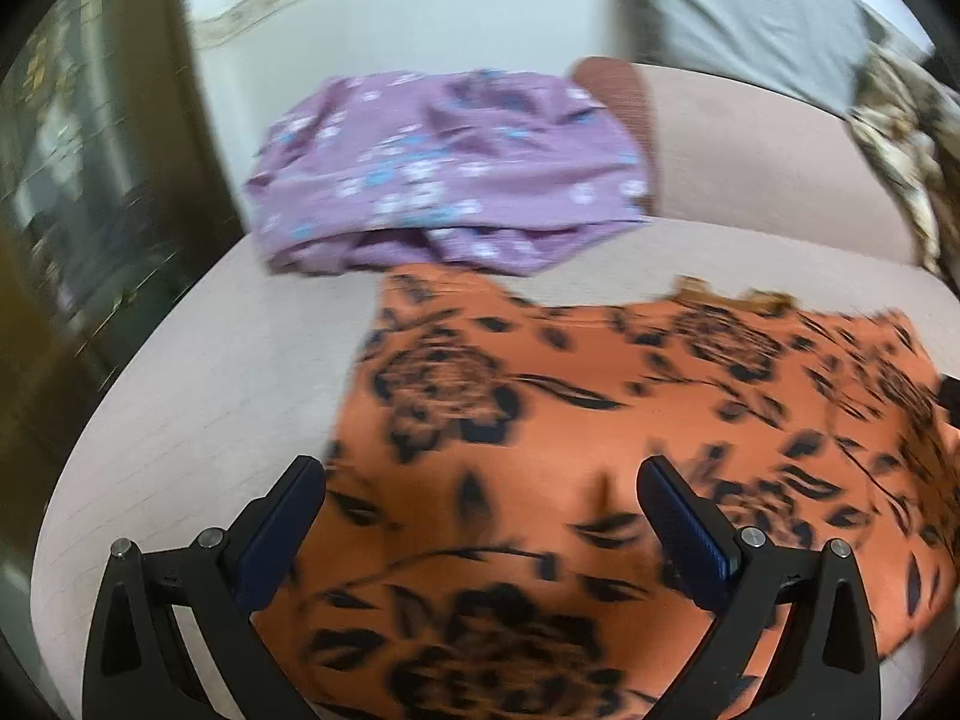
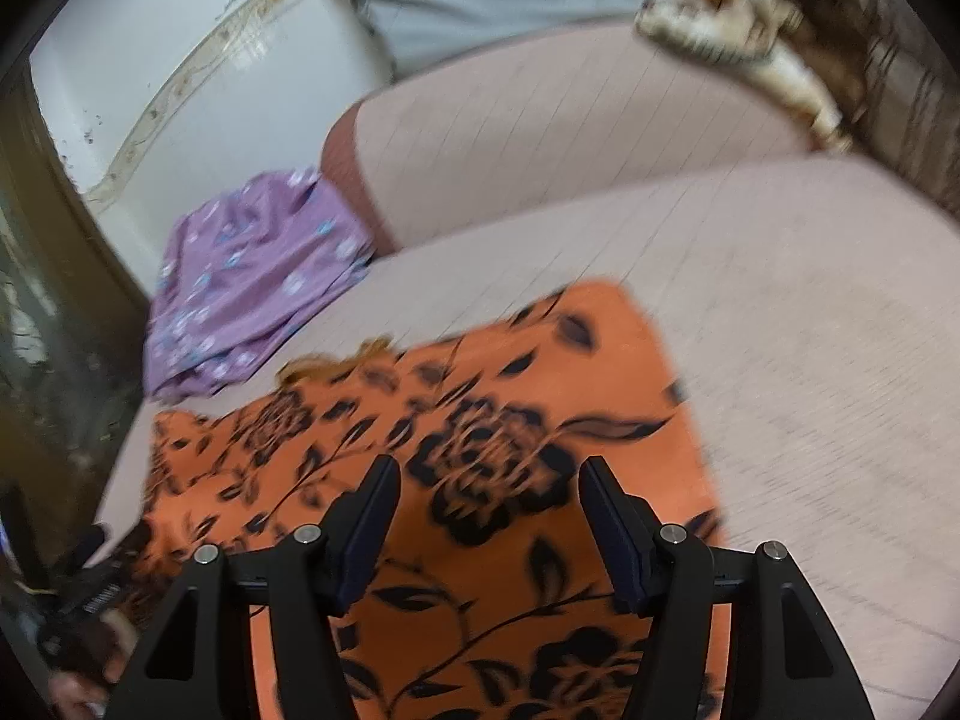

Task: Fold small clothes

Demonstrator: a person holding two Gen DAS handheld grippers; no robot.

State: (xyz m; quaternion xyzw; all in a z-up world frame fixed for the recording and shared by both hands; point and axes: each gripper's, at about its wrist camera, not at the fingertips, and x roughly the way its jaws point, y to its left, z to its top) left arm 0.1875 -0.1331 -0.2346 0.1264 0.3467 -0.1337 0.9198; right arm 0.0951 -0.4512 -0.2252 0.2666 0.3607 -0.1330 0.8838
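Over the orange cloth point(image 1: 540, 450) we are holding both grippers point(image 1: 480, 492) point(image 2: 486, 498) released, gripping nothing. Grabbing only 1 layer risks a crooked fold.

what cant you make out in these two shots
- Orange floral garment: near edge cut off by the frame and the left gripper in the left wrist view; motion blur hides seams.
- Purple floral garment: type unclear in the right wrist view, bunched and blurred.
- Right gripper: open, touching cloth unclear.
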